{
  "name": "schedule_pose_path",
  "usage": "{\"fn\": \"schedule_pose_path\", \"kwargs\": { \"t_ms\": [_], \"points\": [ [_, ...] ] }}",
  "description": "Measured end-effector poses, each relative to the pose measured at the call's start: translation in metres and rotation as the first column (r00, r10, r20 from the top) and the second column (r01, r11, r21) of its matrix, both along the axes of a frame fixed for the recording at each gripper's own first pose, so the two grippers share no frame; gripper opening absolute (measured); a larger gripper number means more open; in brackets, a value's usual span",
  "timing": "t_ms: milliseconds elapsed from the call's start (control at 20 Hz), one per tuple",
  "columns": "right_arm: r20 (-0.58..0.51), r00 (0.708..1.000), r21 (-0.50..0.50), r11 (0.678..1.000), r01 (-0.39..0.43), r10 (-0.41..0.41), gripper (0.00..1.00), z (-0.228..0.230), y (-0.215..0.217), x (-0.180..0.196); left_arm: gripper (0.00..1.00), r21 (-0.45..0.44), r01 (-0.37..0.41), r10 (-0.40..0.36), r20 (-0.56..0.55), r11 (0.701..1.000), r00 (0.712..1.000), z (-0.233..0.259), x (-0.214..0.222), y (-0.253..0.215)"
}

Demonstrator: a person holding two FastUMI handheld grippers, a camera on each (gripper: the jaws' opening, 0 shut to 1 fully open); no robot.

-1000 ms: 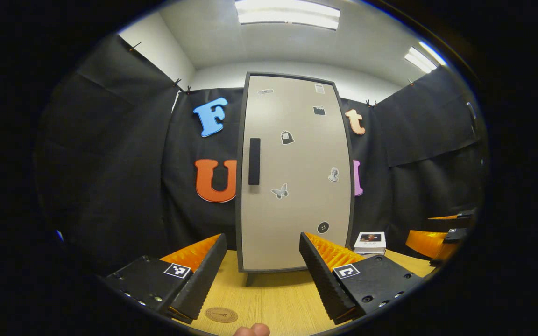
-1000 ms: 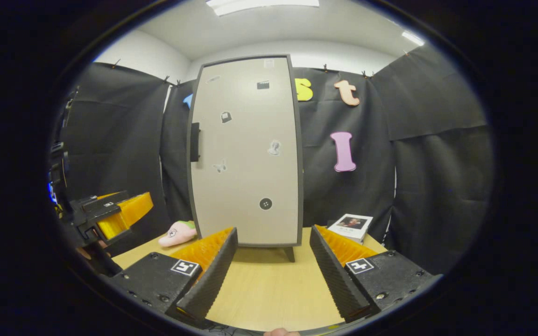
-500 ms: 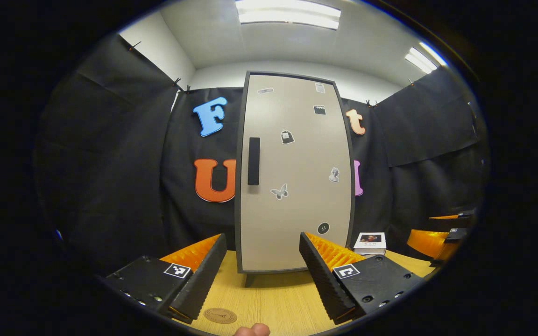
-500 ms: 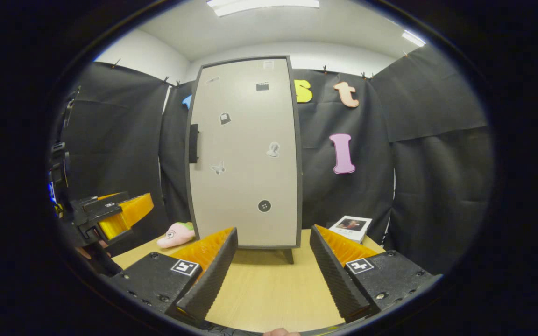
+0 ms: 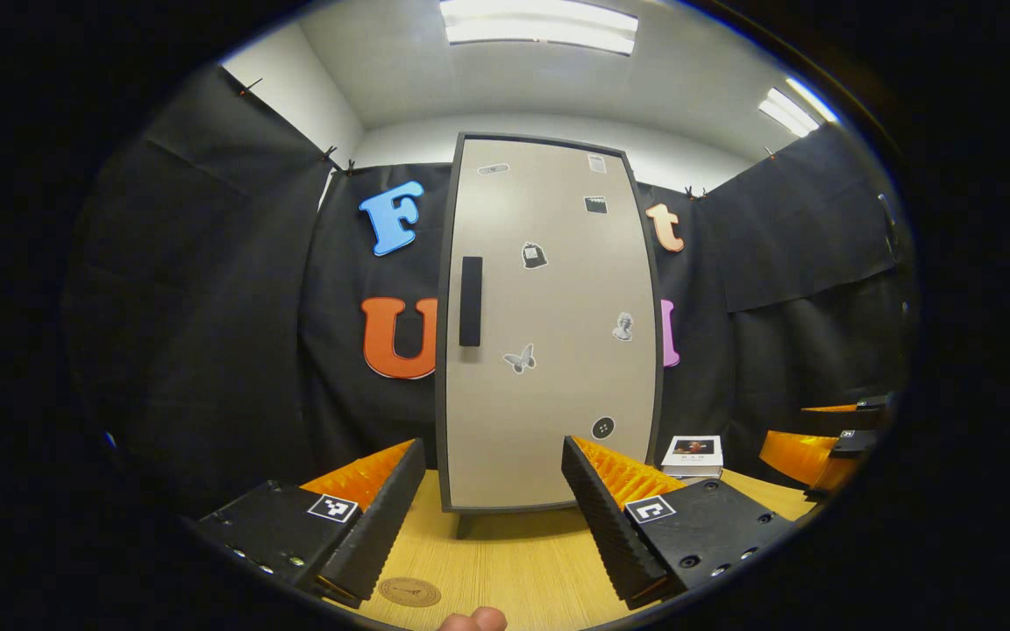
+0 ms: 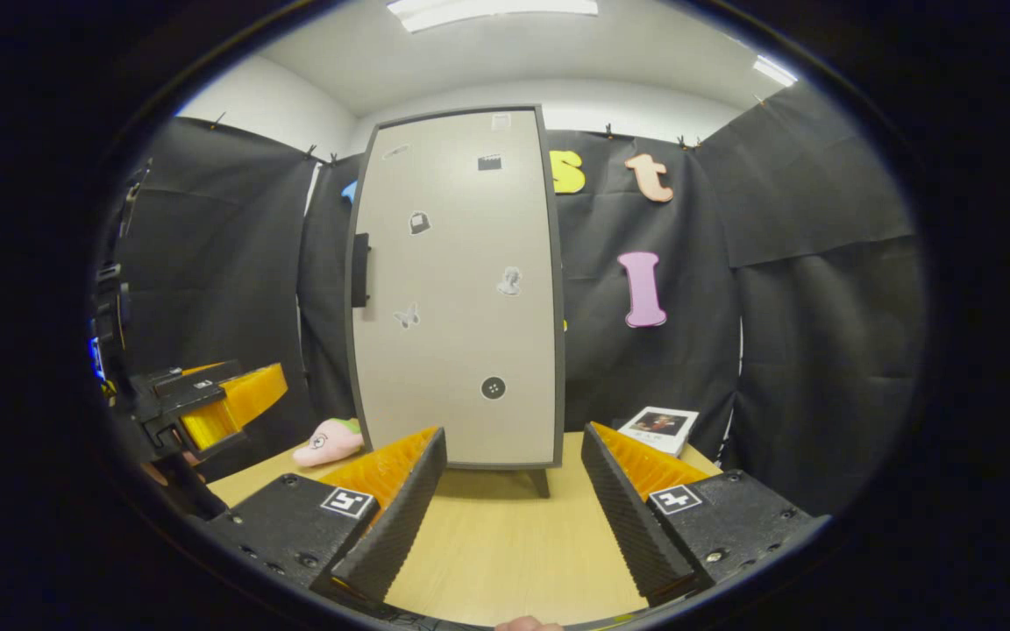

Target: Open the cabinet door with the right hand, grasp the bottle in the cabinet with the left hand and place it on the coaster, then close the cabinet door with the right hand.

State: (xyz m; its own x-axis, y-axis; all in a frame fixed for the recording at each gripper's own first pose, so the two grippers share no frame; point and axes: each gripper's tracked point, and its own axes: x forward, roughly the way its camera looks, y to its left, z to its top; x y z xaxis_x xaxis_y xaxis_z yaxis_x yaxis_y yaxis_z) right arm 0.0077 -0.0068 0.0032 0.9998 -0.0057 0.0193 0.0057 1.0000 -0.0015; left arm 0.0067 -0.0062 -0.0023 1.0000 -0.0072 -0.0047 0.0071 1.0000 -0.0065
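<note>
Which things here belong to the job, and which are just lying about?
Job: cabinet door, shut; its handle; coaster on the table; left gripper and right gripper, both open. The bottle must be behind the door.

Lying about: book; pink plush toy.

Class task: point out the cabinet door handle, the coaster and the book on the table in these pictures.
cabinet door handle (image 5: 470, 301), left gripper view, middle of the dark bar.
coaster (image 5: 409, 592), left gripper view, centre of the round disc.
book (image 6: 659, 427), right gripper view, middle of its cover.
</note>
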Motion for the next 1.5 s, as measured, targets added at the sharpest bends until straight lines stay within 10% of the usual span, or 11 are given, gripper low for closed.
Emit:
{"fn": "schedule_pose_path", "kwargs": {
  "t_ms": [650,1500],
  "points": [
    [0.035,0.982,-0.023,0.982,-0.187,0.188,0.99,0.048,0.046,0.036,0.95,0.005,-0.008,0.008,-0.014,1.000,1.000,-0.005,-0.003,0.003],
    [0.003,0.871,-0.042,0.871,-0.490,0.491,0.95,0.153,0.217,0.235,0.95,0.015,-0.078,0.079,-0.056,0.997,0.995,-0.016,-0.025,0.034]
  ]
}}
